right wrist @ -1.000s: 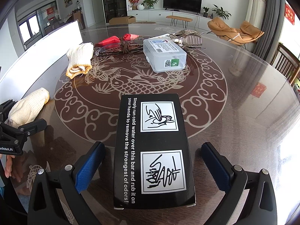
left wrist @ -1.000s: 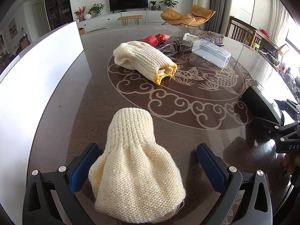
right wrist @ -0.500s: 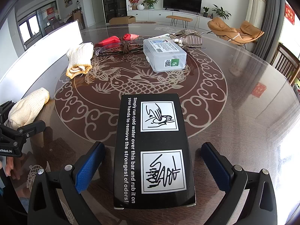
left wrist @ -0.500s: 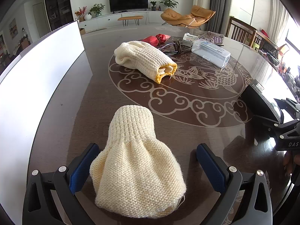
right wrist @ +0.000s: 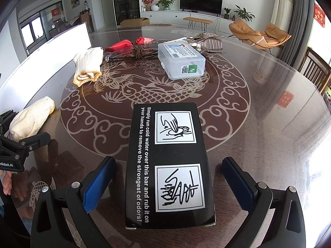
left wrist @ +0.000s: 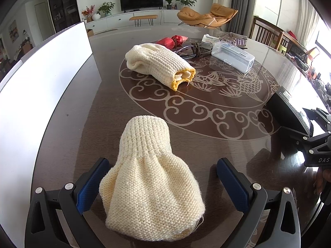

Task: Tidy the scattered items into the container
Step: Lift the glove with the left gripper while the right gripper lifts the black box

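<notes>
Your left gripper (left wrist: 160, 183) sits low over a dark round table (left wrist: 206, 144) with a pale fish and cloud pattern. Its two blue-padded fingers are spread wide, one on each side of a cream knitted glove (left wrist: 149, 181) that lies flat on the table. The left pad is just beside the wool; the right pad stands apart from it. Nothing is pinched.

Your right gripper (right wrist: 168, 183) is spread the same way, its fingers on either side of a black box (right wrist: 168, 165) printed with white text and two hand drawings. Neither pad touches the box, which lies flat on the table.

Farther out, near the middle of the table, a second cream glove (left wrist: 160, 65) with a yellow cuff lies rolled up. Beyond it are a red cloth item (left wrist: 171, 41) and a bundle of dark cord (left wrist: 195, 49). To their right sits a clear plastic box (right wrist: 181, 60) with a label on its lid, shut. Just behind it lies something striped and metallic; you cannot tell what it is.

A tall white wall (left wrist: 41, 82), the side of a bin, runs along the table's left edge, just beside the near glove.
</notes>
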A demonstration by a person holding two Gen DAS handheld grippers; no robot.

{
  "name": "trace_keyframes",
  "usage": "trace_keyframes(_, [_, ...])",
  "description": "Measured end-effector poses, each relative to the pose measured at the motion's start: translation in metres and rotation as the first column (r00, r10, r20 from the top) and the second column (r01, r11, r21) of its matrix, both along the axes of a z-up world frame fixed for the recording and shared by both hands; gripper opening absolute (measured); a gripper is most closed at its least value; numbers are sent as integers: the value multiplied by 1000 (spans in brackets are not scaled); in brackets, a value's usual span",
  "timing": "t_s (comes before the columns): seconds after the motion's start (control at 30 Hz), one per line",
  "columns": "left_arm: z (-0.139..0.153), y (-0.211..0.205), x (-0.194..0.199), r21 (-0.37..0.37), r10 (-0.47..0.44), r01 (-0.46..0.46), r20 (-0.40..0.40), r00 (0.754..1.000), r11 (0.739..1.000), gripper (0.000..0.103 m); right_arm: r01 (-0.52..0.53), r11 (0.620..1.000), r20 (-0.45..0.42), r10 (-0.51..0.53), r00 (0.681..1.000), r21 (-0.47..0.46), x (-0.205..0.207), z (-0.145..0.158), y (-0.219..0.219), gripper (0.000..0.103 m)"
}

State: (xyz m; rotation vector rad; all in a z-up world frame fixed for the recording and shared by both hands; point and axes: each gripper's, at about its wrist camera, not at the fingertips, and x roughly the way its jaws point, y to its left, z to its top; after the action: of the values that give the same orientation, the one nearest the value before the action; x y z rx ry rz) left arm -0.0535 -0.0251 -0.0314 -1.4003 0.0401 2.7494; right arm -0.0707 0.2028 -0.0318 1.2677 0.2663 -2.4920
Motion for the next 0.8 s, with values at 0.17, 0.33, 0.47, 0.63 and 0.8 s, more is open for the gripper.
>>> trace_keyframes(0.17, [14,-22,19,160,12,-8,-20,1000,987,42,37,997,-13,-38,999,-64,19,9,9,59])
trace_keyframes(0.33, [24,-21,42,199,4,3,-34,999,980,42,84,984,8,-84,996,-156,50,15,15,59])
trace_keyframes(0.47, [48,-25,53,236,-6,20,-62,998,972,42,48,983,20,-45,999,-175,62,23,-5,59])
trace_keyframes(0.63, [99,-75,75,260,50,-13,-136,989,965,42,-95,970,-9,96,995,-223,60,64,-71,59])
trace_keyframes(0.8, [137,-181,98,232,204,-163,-164,965,959,42,-291,907,-82,280,957,-303,59,123,-178,59])
